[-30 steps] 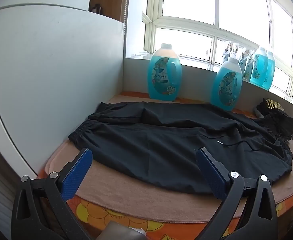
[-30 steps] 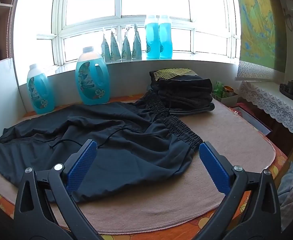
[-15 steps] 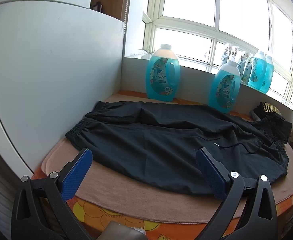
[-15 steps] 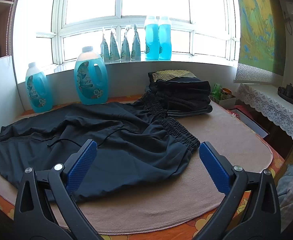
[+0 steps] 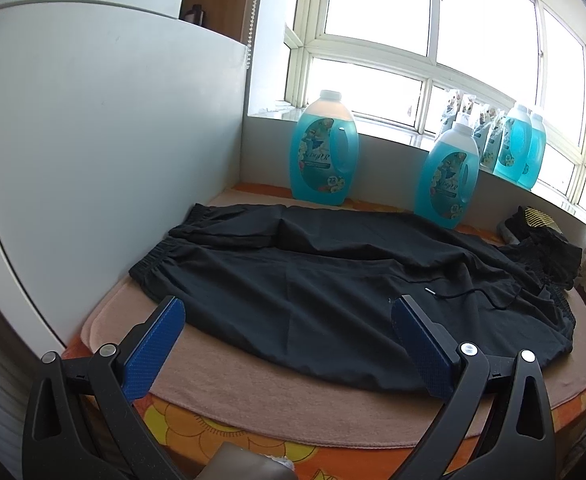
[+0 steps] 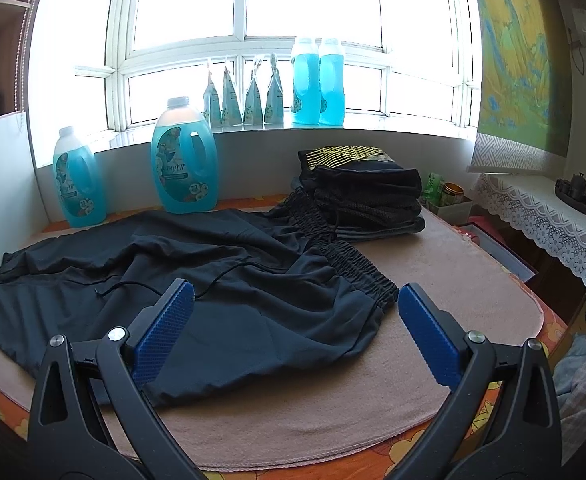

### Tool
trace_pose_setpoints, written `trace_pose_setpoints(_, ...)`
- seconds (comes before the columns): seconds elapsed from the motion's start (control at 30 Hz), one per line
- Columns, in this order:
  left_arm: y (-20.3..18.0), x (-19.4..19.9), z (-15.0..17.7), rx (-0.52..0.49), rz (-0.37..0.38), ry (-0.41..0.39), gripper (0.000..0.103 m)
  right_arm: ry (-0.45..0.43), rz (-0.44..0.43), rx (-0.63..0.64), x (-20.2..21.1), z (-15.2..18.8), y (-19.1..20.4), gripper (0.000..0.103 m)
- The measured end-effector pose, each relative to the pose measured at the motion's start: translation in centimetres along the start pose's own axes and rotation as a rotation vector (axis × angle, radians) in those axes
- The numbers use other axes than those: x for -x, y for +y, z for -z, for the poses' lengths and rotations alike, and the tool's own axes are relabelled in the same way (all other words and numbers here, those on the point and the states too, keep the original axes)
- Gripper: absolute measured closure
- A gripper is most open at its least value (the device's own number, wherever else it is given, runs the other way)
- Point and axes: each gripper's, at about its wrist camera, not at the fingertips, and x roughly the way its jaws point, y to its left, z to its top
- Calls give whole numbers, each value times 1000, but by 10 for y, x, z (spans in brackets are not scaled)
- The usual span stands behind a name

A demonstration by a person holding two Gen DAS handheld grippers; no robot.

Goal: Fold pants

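Tools (image 5: 289, 316) (image 6: 296, 304) apart-fingered, seemingly above pants (image 6: 213, 280)

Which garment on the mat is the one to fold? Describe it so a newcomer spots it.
On the tan mat below the window, the loose black pants lie spread out and wrinkled. Unlike the neat folded stack of dark clothes behind them, they are unfolded, with a drawstring trailing across.

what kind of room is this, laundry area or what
Probably a home laundry or folding corner by a bay window. Black pants lie spread on a padded table, a stack of folded clothes sits behind, and blue detergent jugs line the sill.
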Motion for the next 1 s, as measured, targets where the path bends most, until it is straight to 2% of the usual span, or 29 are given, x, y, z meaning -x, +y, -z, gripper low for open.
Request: trace_pose_setpoints(1.0,3,-4,0,3,15,15,0,3,3,1,0,2,1,0)
